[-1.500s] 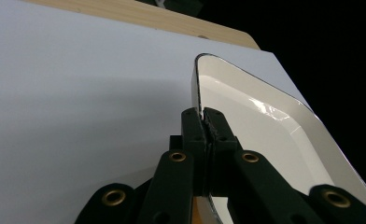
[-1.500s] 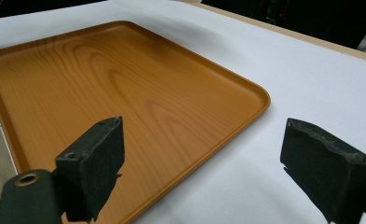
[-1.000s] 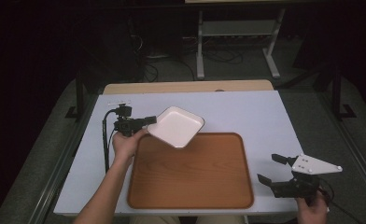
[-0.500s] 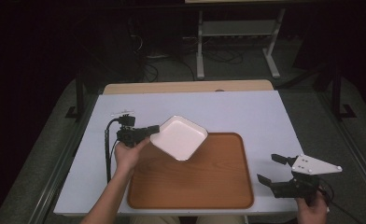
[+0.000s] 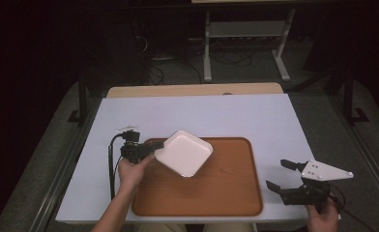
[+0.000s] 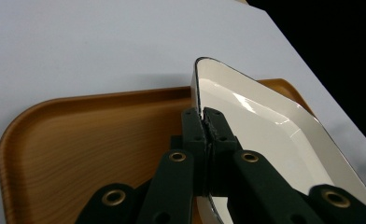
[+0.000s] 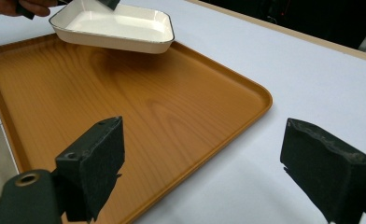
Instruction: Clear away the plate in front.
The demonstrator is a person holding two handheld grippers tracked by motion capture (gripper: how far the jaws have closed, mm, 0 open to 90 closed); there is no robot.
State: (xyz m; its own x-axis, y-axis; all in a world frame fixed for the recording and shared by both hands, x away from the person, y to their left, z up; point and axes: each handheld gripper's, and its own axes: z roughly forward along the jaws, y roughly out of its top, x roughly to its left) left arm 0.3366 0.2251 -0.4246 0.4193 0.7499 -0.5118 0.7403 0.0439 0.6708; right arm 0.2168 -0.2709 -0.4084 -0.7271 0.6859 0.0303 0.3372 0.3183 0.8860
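White rectangular dish (image 5: 183,153): raised above the upper-left part of the wooden tray (image 5: 226,193), tilted, rim clamped between the closed jaws of the left gripper (image 5: 151,152). Right gripper (image 5: 280,175): jaws wide apart, holding nothing, beside the tray's right edge on the white table (image 5: 255,116).

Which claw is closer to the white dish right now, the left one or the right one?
Left. The left claw is clamped on the rim of the white dish, holding it over the wooden tray. The right claw sits open off the tray's right edge, well apart from the dish.
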